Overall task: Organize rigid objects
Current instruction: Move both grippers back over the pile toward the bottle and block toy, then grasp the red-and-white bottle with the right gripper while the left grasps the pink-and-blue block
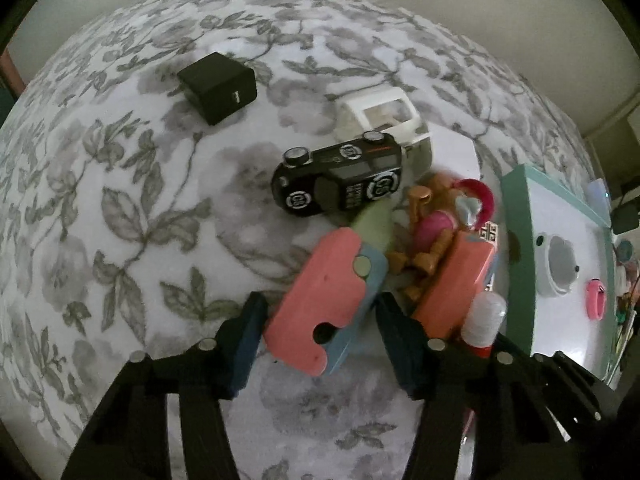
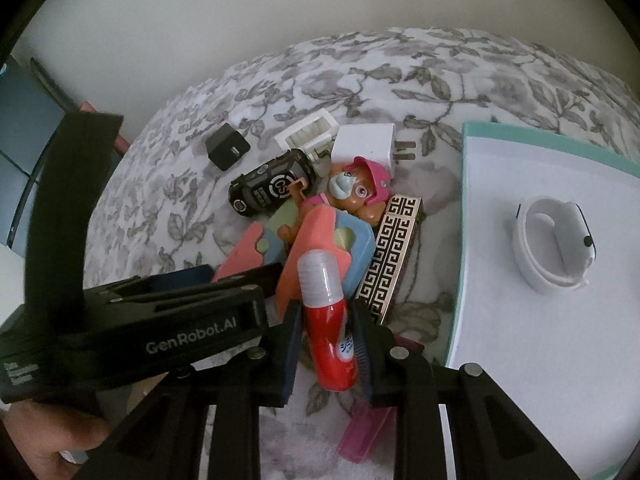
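Note:
My left gripper is shut on a pink and blue puzzle block, held above the floral cloth. My right gripper is shut on a red tube with a clear cap. Beyond both lies a pile: a black toy car, a pup figure with a pink helmet, a second pink block and a black-and-gold patterned bar. A white tray with a teal rim holds a white smartwatch.
A black cube charger, a white toy truck, a white filter and a white plug adapter lie on the cloth behind the pile. A pink item lies under my right gripper. The left gripper's body fills the lower left of the right wrist view.

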`<state>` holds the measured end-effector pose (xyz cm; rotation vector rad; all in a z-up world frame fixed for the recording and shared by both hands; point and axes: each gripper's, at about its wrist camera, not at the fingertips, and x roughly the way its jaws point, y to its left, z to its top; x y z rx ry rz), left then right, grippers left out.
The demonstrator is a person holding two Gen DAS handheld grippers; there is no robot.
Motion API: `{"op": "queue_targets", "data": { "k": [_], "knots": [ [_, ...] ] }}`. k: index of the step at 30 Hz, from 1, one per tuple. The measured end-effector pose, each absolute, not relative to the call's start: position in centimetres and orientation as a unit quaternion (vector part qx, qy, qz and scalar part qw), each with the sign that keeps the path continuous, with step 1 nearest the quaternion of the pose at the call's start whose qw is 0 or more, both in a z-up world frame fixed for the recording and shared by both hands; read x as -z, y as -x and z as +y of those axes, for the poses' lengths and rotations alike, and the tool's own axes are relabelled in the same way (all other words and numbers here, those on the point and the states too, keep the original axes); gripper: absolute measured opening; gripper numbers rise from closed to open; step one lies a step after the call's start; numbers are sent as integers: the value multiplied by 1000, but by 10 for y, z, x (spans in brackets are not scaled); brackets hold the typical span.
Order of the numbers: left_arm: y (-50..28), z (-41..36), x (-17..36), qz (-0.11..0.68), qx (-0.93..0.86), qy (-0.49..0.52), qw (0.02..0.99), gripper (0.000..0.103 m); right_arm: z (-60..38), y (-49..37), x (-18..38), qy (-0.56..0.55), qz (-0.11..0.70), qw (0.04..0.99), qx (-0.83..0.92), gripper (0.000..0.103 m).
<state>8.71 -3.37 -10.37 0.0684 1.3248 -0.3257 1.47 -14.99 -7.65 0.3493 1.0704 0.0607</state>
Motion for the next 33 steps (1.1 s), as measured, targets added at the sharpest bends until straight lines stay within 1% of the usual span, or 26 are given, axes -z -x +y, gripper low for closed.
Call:
{"op": "queue_targets", "data": {
  "k": [3,4,12,14,17,20,28,33],
  "knots": [
    [-86,-32,104,614,154,-24,774,55,-151,-14,76,-164,506,846,-27,27],
    [-86,-32,99,614,155,-20,774,54,-152,-15,75,-167,505,846,-28,25],
    [-86,-29,74,589,166,-8,791,45,-163,-10,61,-195,481,854,-30,24],
    [-85,-28,64,577,162,-7,801,26,-163,-9,56,-197,474,858,-31,24],
    [-82,-25,51,562,175,4,808,21,-165,-8,49,-203,463,862,-33,24],
    [-82,-29,46,556,179,-4,812,20,-165,-6,45,-205,458,864,-35,24],
    [-81,-27,51,569,180,3,802,20,-169,-6,44,-206,462,862,-35,23],
    [-79,-39,71,594,180,-27,784,22,-164,-8,53,-190,482,854,-36,23]
  ]
}}
